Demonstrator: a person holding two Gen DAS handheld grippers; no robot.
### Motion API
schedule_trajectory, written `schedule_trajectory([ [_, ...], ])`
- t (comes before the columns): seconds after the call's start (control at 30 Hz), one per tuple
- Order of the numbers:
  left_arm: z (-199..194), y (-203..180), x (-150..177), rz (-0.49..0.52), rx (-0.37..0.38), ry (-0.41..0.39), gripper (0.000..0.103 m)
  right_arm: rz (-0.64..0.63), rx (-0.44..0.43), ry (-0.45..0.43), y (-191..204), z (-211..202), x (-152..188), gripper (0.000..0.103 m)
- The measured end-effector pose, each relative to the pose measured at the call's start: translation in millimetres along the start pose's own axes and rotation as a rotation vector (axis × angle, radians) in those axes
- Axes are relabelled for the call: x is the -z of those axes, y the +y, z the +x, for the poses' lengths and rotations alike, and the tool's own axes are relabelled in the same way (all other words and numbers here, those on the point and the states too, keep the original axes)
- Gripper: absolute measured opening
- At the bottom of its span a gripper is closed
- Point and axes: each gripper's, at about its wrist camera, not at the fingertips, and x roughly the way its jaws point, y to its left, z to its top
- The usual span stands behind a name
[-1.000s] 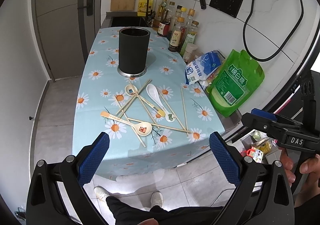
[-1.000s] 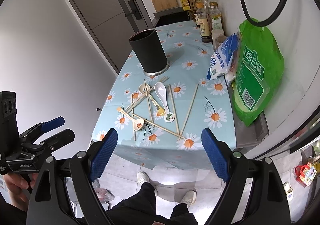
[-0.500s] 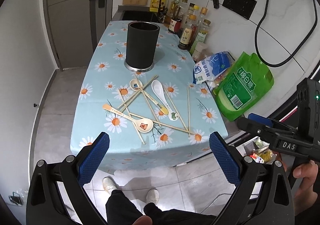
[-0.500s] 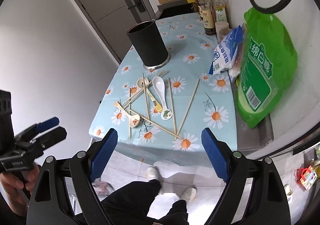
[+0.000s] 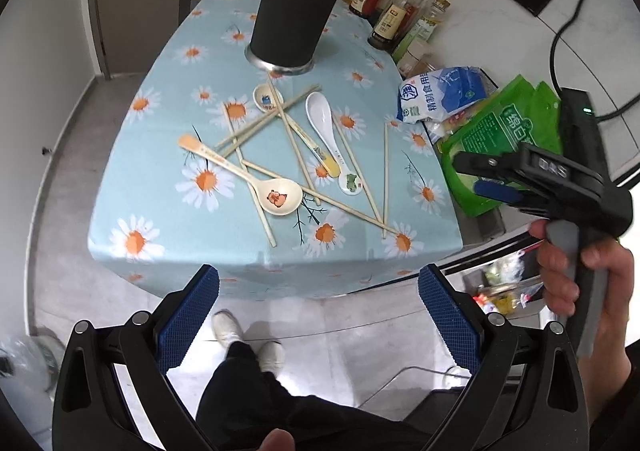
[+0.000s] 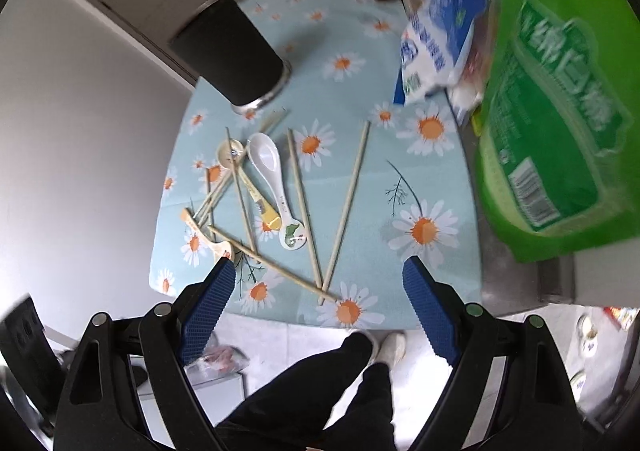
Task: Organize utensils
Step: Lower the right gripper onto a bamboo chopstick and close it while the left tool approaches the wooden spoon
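Both claws, left and right, hang wide open and empty above the worktop edge. Chopsticks and spoons lie tangled before the holder (upright, empty-looking); best pick an outlying chopstick first, pinching mid-length.

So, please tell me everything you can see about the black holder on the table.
The black holder is a tall round cylinder with a matte dark wall and a shiny metal ring at its base. It stands upright on the daisy tablecloth, at the far end, behind the pile of spoons and chopsticks. Its top is open; the inside is not visible. One chopstick tip ends right at its base; contact is unclear. No claw is near it.
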Motion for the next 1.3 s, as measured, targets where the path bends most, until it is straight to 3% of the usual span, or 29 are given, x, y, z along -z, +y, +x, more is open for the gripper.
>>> schedule_trajectory([
  [0.27, 21, 23, 0, -0.104, 0.056, 0.016, 0.096, 0.052, 0.040, 0.159, -5, 54, -39, 0.075],
  [0.33, 30, 27, -1, -0.121, 0.100, 0.041, 0.096, 0.054, 0.071, 0.221, -4, 71, -47, 0.063],
  [0.53, 41, 39, -6, -0.178, 0.095, 0.036, 0.096, 0.050, 0.159, 0.332, 6, 105, -64, 0.061],
  [0.63, 43, 50, -9, -0.216, 0.103, 0.031, 0.096, 0.037, 0.221, 0.351, 14, 114, -69, 0.049],
  [0.9, 50, 83, -26, -0.293, 0.101, 0.046, 0.096, 0.092, 0.332, 0.388, 17, 132, -76, 0.030],
  [1.3, 55, 121, -49, -0.351, 0.142, 0.042, 0.096, 0.122, 0.445, 0.339, 46, 146, -65, 0.023],
])
